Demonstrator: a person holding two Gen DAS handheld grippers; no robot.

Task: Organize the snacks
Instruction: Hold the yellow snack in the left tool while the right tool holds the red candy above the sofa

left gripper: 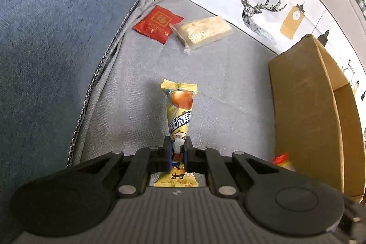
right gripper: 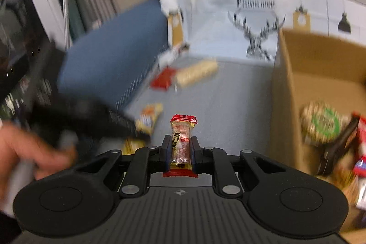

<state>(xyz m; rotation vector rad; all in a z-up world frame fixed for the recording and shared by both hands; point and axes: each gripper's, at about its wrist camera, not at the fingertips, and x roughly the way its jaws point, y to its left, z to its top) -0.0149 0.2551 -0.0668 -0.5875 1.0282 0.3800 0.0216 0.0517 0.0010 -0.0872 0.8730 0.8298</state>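
Observation:
My left gripper (left gripper: 178, 148) is shut on a long yellow snack packet (left gripper: 180, 111) that sticks out forward above the grey cloth. My right gripper (right gripper: 180, 148) is shut on a small clear snack bar with red ends (right gripper: 181, 136), held above the cloth. In the blurred right wrist view the left gripper (right gripper: 139, 133) shows at the left with its yellow packet (right gripper: 149, 117), held by a hand (right gripper: 29, 152). A red sachet (left gripper: 157, 23) and a pale wrapped bar (left gripper: 203, 31) lie farther back on the cloth. The cardboard box (right gripper: 286, 93) stands at the right and holds several snacks (right gripper: 320, 125).
The grey cloth with a deer print (left gripper: 260, 8) covers a table beside a blue sofa surface (left gripper: 57, 38). The box wall (left gripper: 302, 106) rises close on the right of the left gripper. A red-and-yellow wrapper (left gripper: 282, 160) shows near the box's base.

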